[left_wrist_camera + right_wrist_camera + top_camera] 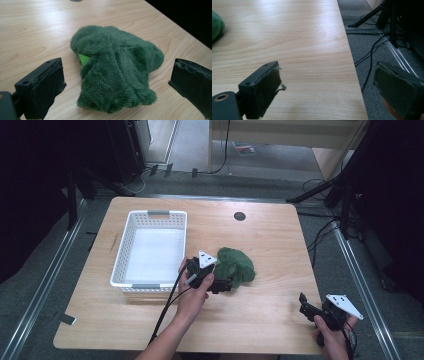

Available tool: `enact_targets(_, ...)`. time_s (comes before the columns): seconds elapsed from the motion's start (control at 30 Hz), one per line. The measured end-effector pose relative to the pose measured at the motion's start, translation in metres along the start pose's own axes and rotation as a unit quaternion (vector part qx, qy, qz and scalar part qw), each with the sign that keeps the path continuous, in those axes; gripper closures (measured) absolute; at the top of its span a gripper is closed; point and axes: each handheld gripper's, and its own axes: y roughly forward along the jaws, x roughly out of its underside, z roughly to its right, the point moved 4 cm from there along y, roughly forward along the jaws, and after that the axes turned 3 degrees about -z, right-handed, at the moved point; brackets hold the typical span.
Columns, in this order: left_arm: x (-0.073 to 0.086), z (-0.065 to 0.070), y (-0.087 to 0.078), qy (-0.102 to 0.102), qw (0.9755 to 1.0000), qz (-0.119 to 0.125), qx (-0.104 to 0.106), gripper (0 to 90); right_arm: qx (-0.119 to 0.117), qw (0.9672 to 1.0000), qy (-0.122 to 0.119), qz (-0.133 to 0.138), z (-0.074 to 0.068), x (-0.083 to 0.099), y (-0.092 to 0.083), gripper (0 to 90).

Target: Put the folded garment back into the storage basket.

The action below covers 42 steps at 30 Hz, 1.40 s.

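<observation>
A crumpled dark green fluffy cloth (236, 265) lies on the wooden table (260, 235), right of centre. In the left gripper view the cloth (116, 68) shows a small bright green tag in a fold. My left gripper (222, 284) is at the cloth's near left edge. It (116, 85) stands open, one jaw on each side of the cloth's near end. My right gripper (307, 307) hovers at the table's near right corner, well apart from the cloth. It (334, 87) is open and holds nothing, with one jaw out past the table's right edge.
A white perforated basket (150, 249) with nothing in it stands left of the cloth, close to my left hand. A dark round hole (239, 216) sits near the table's far edge. Off the right side are cables (372, 55) and black stand legs on grey floor.
</observation>
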Motion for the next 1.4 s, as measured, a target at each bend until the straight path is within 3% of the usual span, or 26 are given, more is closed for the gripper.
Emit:
enact_targets(0.2,0.003,0.001,0.014,-0.003,1.0000,-0.002,0.003,0.0,-0.002,1.0000,-0.001,-0.001,0.000,0.000,0.000,7.8)
enact_targets(0.43,0.009,-0.004,0.037,-0.006,0.9995,-0.029,-0.010,0.0,-0.001,1.0000,-0.001,-0.001,0.000,0.000,0.000,7.8)
enact_targets(0.73,0.010,-0.006,0.058,-0.024,0.9990,-0.035,0.013,0.0,-0.003,1.0000,-0.002,-0.001,0.000,0.000,0.000,7.8)
enact_targets(0.9,0.014,-0.001,0.065,-0.019,0.9988,-0.044,0.012,0.0,-0.003,1.0000,-0.002,-0.001,0.000,0.000,0.000,7.8)
enact_targets(1.07,0.017,0.004,0.066,-0.002,0.9984,-0.056,0.000,0.0,-0.004,1.0000,-0.003,-0.001,0.000,0.000,0.000,7.8)
enact_targets(1.33,0.022,0.005,0.070,0.003,0.9969,-0.076,-0.018,0.0,-0.004,1.0000,-0.004,-0.003,-0.001,0.000,0.000,8.0)
enact_targets(1.4,0.022,0.008,0.069,0.010,0.9970,-0.075,-0.017,3.5,-0.004,1.0000,-0.005,-0.002,-0.001,0.000,0.000,8.1)
